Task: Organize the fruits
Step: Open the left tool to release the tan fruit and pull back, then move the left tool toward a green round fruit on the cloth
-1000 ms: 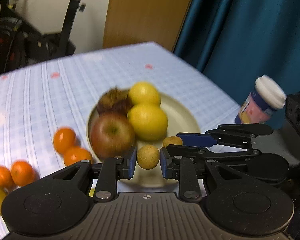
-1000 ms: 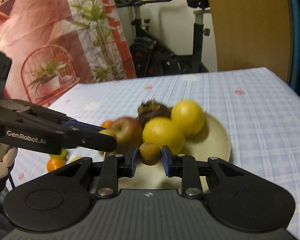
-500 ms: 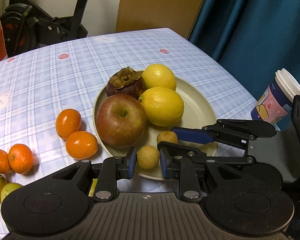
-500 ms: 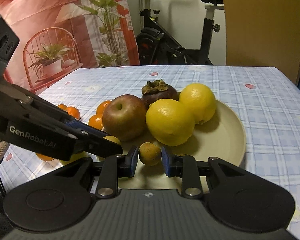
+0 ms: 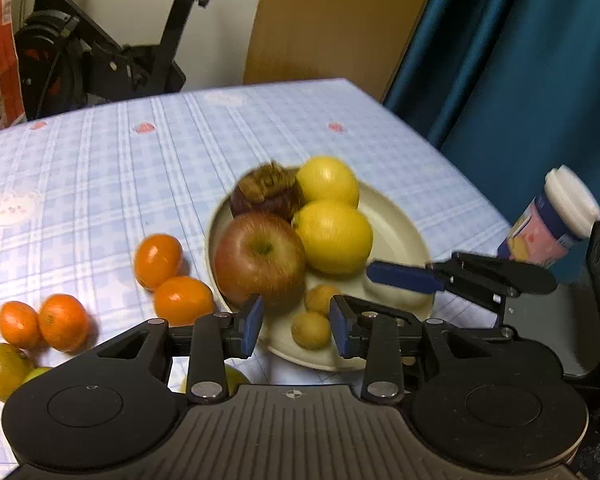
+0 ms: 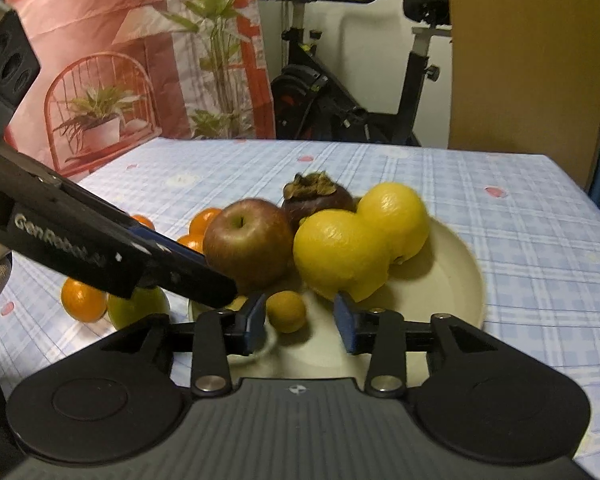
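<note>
Brown little fruits, one (image 5: 310, 329) under the left gripper (image 5: 296, 330) and one (image 6: 286, 312) under the right gripper (image 6: 302, 322), sit on the plate (image 5: 404, 236). Both grippers' jaws are opening, touching neither fruit, I think to leave them beside the apple (image 5: 260, 258).

Apple (image 5: 259, 256) & lemons (image 5: 334, 236) on plate (image 5: 400, 232); tangerines (image 5: 156, 260) on table (image 5: 100, 184) left of it.

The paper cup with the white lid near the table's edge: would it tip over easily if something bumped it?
Probably. The paper cup looks tall and narrow, so a knock near its lid could topple it. It stands close to the table edge, so it might fall off.
</note>
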The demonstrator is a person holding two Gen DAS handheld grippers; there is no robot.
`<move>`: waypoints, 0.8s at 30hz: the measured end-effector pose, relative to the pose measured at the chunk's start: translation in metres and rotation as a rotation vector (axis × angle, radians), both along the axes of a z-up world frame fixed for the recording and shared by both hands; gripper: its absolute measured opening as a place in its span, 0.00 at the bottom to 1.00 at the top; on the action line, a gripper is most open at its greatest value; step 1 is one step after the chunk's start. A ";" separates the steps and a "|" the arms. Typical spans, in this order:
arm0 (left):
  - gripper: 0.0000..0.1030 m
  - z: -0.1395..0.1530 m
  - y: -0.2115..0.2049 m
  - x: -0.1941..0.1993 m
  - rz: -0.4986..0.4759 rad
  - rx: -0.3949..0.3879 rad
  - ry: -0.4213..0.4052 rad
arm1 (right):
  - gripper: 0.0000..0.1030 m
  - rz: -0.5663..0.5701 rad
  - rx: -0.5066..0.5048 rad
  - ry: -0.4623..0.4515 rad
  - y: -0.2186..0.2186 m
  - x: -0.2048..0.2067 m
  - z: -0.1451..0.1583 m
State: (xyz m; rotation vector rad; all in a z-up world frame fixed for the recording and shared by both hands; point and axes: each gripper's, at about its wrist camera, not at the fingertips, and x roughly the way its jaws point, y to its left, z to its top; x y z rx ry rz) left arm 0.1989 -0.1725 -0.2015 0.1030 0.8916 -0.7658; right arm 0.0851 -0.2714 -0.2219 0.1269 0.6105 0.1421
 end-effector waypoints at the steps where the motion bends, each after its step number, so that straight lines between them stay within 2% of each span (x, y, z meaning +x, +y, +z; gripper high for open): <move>1: 0.38 0.006 0.005 0.000 0.007 -0.011 -0.011 | 0.40 -0.004 0.008 -0.003 0.000 -0.002 0.003; 6: 0.39 0.033 0.039 0.007 0.073 -0.075 -0.053 | 0.40 -0.003 0.045 -0.016 0.001 -0.008 0.015; 10: 0.39 0.050 0.071 0.011 0.155 -0.096 -0.096 | 0.40 0.015 0.068 -0.017 0.008 -0.007 0.021; 18: 0.40 0.062 0.125 0.015 0.293 -0.097 -0.149 | 0.41 0.074 0.070 0.001 0.033 0.000 0.026; 24: 0.40 0.063 0.152 0.020 0.360 -0.112 -0.151 | 0.41 0.121 0.053 0.019 0.053 0.009 0.029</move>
